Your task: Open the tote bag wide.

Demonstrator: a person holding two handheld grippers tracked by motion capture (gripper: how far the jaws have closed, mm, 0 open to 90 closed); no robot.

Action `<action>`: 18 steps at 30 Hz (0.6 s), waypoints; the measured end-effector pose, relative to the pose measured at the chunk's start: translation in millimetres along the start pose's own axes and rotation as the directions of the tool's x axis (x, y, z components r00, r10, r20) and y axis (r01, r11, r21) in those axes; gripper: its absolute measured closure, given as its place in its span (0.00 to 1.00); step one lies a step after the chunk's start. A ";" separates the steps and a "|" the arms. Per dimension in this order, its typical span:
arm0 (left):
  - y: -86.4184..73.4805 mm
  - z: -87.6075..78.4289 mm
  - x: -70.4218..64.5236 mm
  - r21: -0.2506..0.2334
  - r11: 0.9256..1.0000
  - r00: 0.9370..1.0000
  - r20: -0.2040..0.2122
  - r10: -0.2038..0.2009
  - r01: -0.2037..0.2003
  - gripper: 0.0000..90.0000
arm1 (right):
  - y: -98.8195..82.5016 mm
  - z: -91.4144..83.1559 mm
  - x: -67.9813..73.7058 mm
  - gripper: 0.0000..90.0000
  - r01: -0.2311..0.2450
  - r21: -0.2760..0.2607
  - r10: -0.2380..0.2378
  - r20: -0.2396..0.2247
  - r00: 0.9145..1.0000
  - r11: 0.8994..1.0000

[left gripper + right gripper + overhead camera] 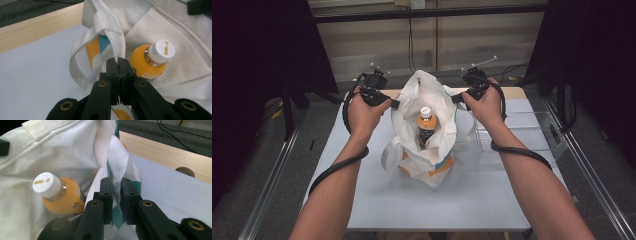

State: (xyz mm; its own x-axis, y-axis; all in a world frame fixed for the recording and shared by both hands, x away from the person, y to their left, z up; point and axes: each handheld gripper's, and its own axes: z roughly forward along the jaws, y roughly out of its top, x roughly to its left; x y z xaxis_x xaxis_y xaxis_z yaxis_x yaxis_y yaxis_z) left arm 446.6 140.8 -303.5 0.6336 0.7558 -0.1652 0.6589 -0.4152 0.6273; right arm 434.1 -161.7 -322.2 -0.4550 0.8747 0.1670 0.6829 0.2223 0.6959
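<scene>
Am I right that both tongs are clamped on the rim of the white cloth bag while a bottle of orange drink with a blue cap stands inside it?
Not quite: the cap is white, as the left gripper view shows. The rest holds: the left tongs and right tongs are clamped on the rim of the white cloth bag, and the bottle of orange drink stands inside.

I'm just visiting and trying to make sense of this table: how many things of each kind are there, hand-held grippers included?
White cloth tote bag with orange and teal print: 1
Orange drink bottle with white cap, standing inside the bag: 1
Clear plastic tray beside the bag: 1
Black hand-held gripper: 2, left and right, each clamped on the bag's rim
Total: 5
</scene>
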 end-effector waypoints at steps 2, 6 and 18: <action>0.6 1.3 0.7 0.000 1.000 1.000 -0.004 -0.001 0.001 0.98 | -0.2 1.3 -1.2 0.90 -0.004 0.001 0.004 0.002 1.000 1.000; 2.2 4.2 1.3 -0.005 1.000 1.000 -0.002 -0.001 0.001 0.98 | -0.4 4.9 -3.6 0.90 -0.011 0.001 0.010 0.000 1.000 1.000; 5.0 10.3 6.9 -0.011 1.000 1.000 -0.024 -0.013 0.013 0.98 | -1.4 13.9 -14.9 0.91 -0.031 0.010 0.031 -0.001 1.000 0.999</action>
State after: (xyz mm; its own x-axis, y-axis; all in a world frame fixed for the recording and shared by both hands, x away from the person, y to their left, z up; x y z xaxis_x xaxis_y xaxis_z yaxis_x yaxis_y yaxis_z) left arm 458.4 138.7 -309.4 0.6152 0.7730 -0.1552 0.6623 -0.3999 0.6336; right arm 447.9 -169.0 -335.4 -0.4341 0.8809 0.1887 0.7022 0.1997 0.6834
